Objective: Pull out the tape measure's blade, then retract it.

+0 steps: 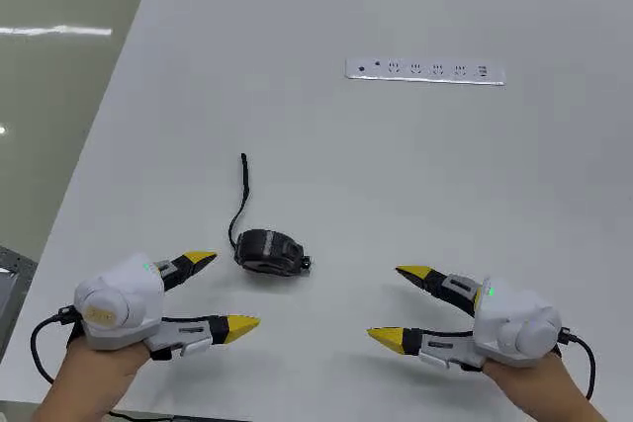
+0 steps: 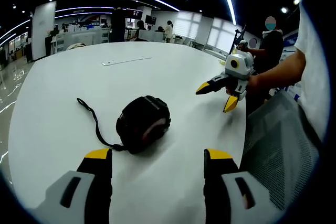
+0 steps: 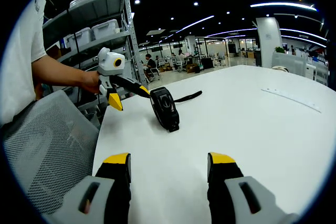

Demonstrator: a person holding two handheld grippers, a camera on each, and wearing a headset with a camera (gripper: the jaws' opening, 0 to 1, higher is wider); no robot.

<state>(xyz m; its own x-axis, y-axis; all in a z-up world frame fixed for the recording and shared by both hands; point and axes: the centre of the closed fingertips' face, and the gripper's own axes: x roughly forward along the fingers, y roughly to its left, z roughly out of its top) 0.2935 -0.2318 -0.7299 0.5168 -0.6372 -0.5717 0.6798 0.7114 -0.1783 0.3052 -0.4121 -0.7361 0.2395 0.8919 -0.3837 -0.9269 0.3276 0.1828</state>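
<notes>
The tape (image 1: 267,251) is a squat, rounded black case with a matte, rubbery look. It lies on the near part of the tabletop (image 1: 415,175), left of centre, with a small tab jutting from its right end. A thin black strap (image 1: 240,195) snakes from its left side toward the far edge and ends in a straight stub.

The left tool (image 1: 234,290) hovers just near-left of the tape, not touching it, its two tapering jaws spread wide. The jaws are black with glossy yellow tips and spring from a smooth white plastic body held in a hand. The right tool (image 1: 385,301) is built the same and is just as wide open. It sits well to the right of the tape, jaws pointing left.

The tabletop is a plain, smooth, matte white slab with soft shadows under each tool. A long, flat white power strip (image 1: 425,71) lies at its far right.

A polished grey-green floor (image 1: 59,96) beyond the left edge mirrors the ceiling lights. The right gripper view takes in a grey mesh chair (image 3: 47,140), metal shelves (image 3: 100,19) carrying pale bins, and an open-plan office lit by long strip lights.
</notes>
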